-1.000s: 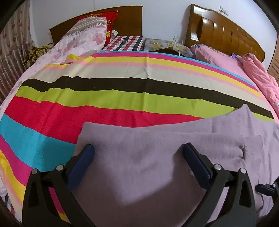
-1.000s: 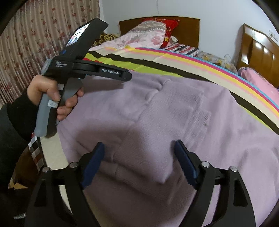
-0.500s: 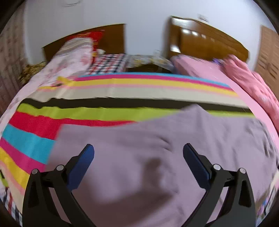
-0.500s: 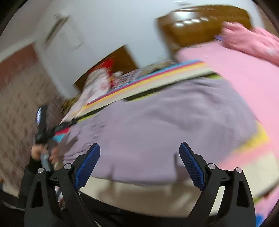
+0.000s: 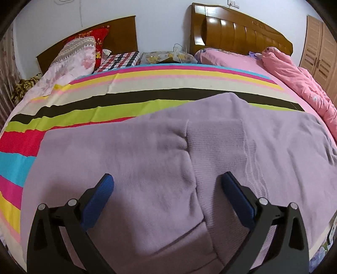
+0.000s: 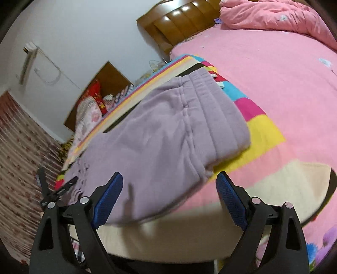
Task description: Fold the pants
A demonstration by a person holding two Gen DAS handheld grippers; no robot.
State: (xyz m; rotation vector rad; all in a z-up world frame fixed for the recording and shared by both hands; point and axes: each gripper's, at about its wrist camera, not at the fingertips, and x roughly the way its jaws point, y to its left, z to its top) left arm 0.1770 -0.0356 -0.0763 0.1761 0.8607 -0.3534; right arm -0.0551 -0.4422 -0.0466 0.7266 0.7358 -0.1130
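Lilac knitted fleece pants (image 5: 168, 151) lie flat on the striped multicolour bedsheet (image 5: 126, 101). Left gripper (image 5: 167, 189) jaws wide open above the pants' middle, empty; right gripper (image 6: 168, 187) jaws open near waistband, empty.

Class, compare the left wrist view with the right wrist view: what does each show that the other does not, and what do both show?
Only the left wrist view shows the wooden wardrobe and the ribbed lilac cuffs folded onto the pants.

Only the right wrist view shows the pants' stitched elastic waistband, the wall-mounted white unit and the floral curtain.

Both show the lilac knit pants on the striped bedsheet, the pink quilt, and an open hand-held gripper: left, right.
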